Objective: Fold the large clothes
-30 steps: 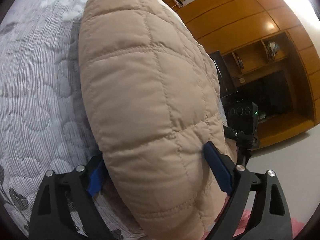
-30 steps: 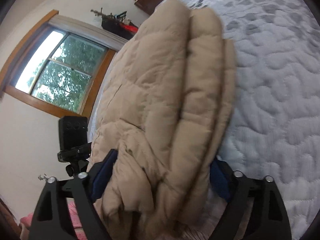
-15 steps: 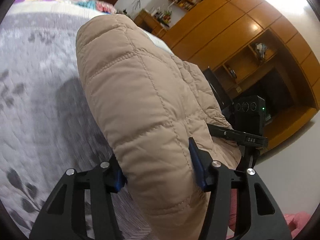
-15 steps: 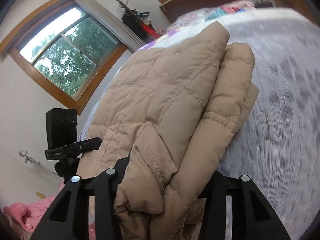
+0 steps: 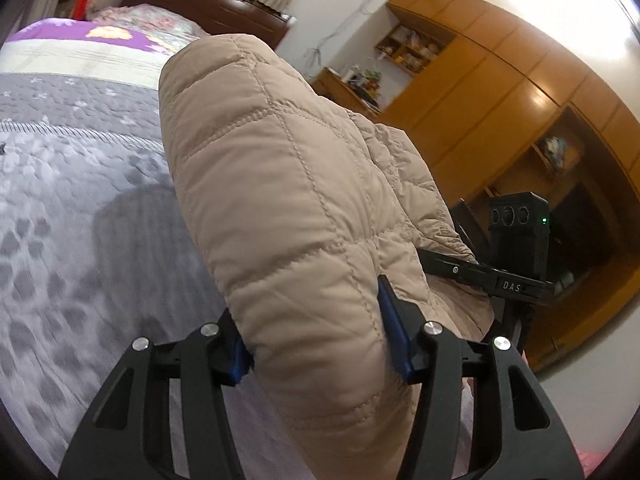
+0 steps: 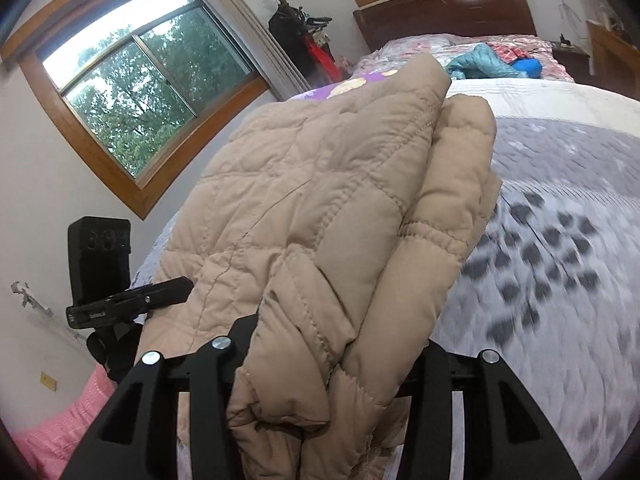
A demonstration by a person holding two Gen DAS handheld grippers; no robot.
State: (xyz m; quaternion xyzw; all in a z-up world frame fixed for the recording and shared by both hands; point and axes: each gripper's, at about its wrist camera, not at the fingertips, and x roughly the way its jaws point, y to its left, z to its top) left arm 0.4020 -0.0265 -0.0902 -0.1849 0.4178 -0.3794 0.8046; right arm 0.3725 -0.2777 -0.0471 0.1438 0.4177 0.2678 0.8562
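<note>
The beige quilted jacket (image 5: 288,208) is already folded into a thick bundle, clenched by left gripper (image 5: 316,336) and right gripper (image 6: 320,364) above the grey bedspread (image 6: 560,280); I judge only laying it down remains.

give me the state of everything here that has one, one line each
coat: folded thick, clamped at both ends, bulging up between the two grippers
left gripper: shut on the coat
right gripper: shut on the coat, bunched layers between its jaws
bed: covered by a grey patterned quilt
window: panes look closed, daylight outside
</note>
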